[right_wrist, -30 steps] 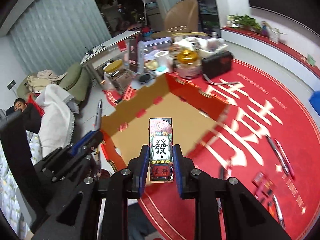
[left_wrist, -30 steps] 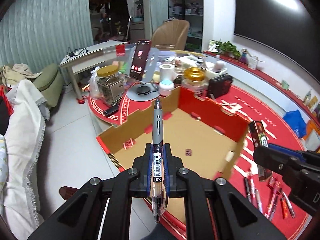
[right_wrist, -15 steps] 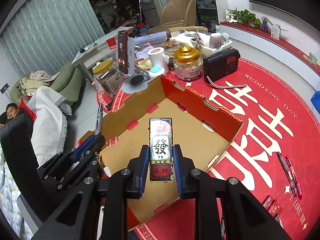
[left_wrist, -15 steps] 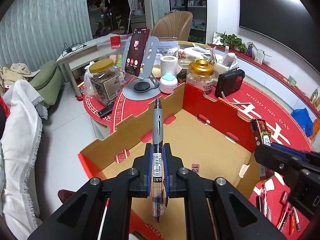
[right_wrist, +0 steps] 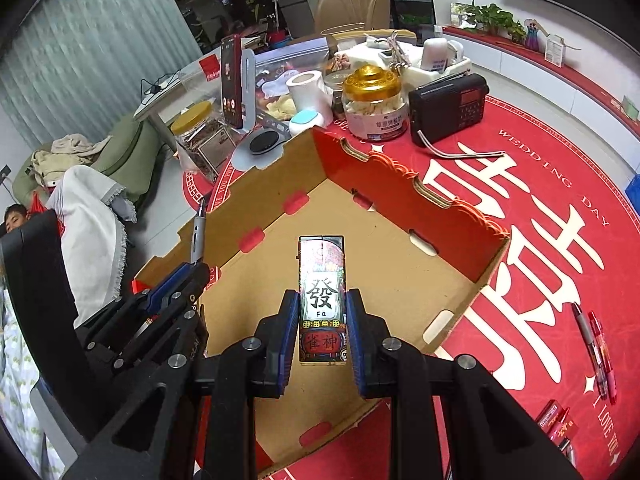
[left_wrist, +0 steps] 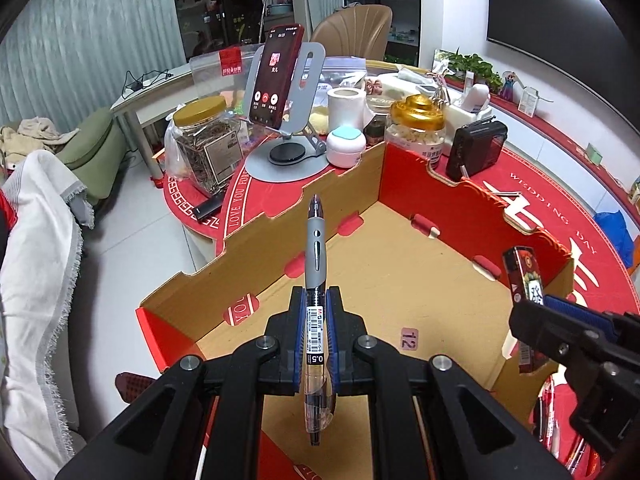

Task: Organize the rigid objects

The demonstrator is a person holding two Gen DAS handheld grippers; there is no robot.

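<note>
Red tabletop (right_wrist: 520,208) with the big white wedding lettering, and the open cardboard box (right_wrist: 460,216) sits dead centre under both your hands. Your left claw (left_wrist: 316,332) is pinching a grey gel pen (left_wrist: 316,256) by its clear barrel, tip aimed at twelve o'clock, so it should lie flat once you let go. Your right claw (right_wrist: 322,320) is clamped on the sides of a small decorated box (right_wrist: 322,280), printed face up, hanging over the bare box floor. Both loads hover above the floor, not touching it, which looks like a paired drop-off. More pens (right_wrist: 592,344) wait on the cloth at four o'clock, well apart from the box, so plenty is left to sort
</note>
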